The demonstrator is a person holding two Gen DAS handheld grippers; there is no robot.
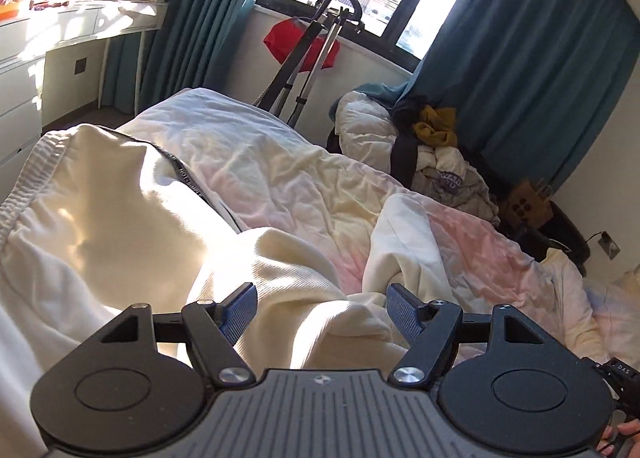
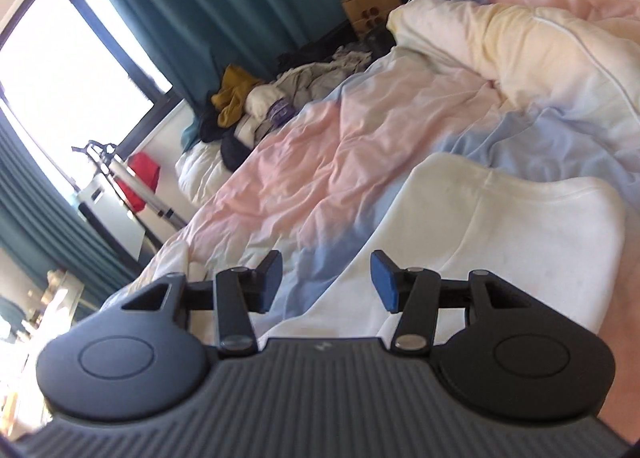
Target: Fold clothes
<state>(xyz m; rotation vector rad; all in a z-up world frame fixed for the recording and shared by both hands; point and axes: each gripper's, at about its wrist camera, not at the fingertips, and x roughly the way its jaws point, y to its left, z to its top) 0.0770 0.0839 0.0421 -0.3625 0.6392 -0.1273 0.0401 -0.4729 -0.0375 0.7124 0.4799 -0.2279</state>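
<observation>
One cream garment is seen spread on the bed, directly ahead of and below the left hand-held gripper; its ribbed hem lies off to that gripper's left, and a bunched fold of the same cloth sits between and under the parted fingers without being pinched. The left hand-held gripper is released, jaws wide apart and nothing gripped. The right hand-held gripper is likewise released, its blue pads apart over the pastel duvet, with a white panel of the garment lying just ahead and to its right, untouched.

Little of the folding can be judged complete. The cloth looks partly doubled over on the right-hand side, yet it is rumpled and loosely heaped on the left, so at best one fold has been laid and smoothing is outstanding. Beyond both grippers, past the far edge of the bed, a heap of unfolded clothes is visible, which suggests much of the work is left. No finished stack can be made out in either view.
</observation>
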